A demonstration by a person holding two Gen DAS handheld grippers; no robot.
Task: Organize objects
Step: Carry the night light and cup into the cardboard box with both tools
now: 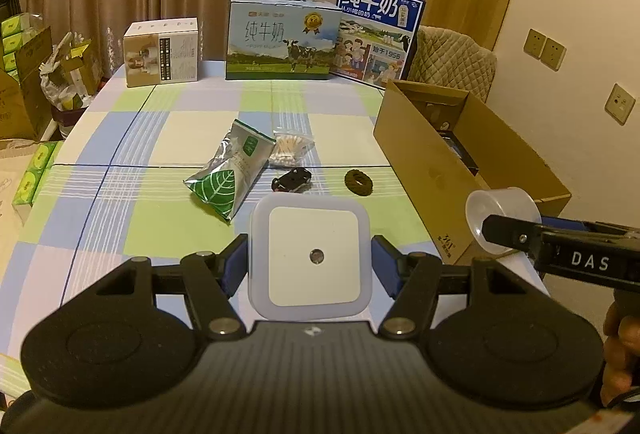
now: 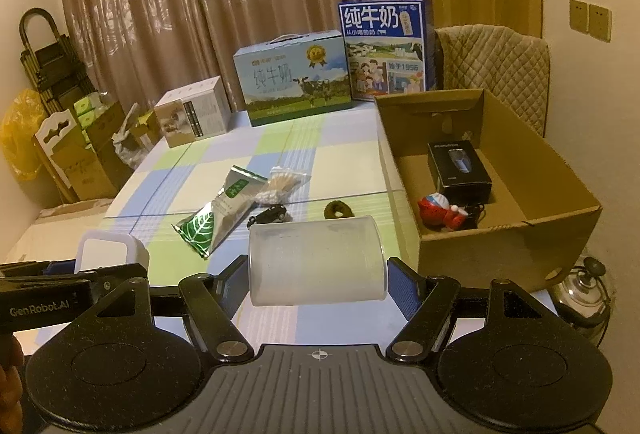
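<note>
While both grippers are raised above the near edge of the checked blue, green and white tablecloth (image 1: 168, 218), each one carries something. The left gripper (image 1: 311, 262) has its blue-padded fingers clamped on the two sides of a white square plastic night light with a translucent rim (image 1: 311, 258), flat face up, a small round sensor at its centre. The right gripper (image 2: 316, 274) is closed on a frosted translucent plastic cup (image 2: 316, 260), which lies sideways between the fingers; from the left wrist view its open mouth faces left, just beside the near corner of the open brown cardboard box (image 2: 560, 234).

That box sits at the right of the table and holds a black rectangular carton (image 2: 459, 168) and, nearer, a small red and white toy figure (image 2: 438, 212).

Out on the cloth, left of the box, lie four loose things: a silver foil pouch with a green leaf print (image 1: 228, 170), a clear bag of cotton swabs (image 1: 290, 148) touching the pouch's right edge, a small black toy car (image 1: 292, 180) just near of the swabs, and a dark brown ring-shaped hair tie (image 1: 359, 183) between the car and the box.

Along the far edge stand a white and brown carton (image 1: 162, 52), a pale blue milk case with a cow picture (image 1: 280, 38) and a dark blue milk case (image 1: 378, 34).
</note>
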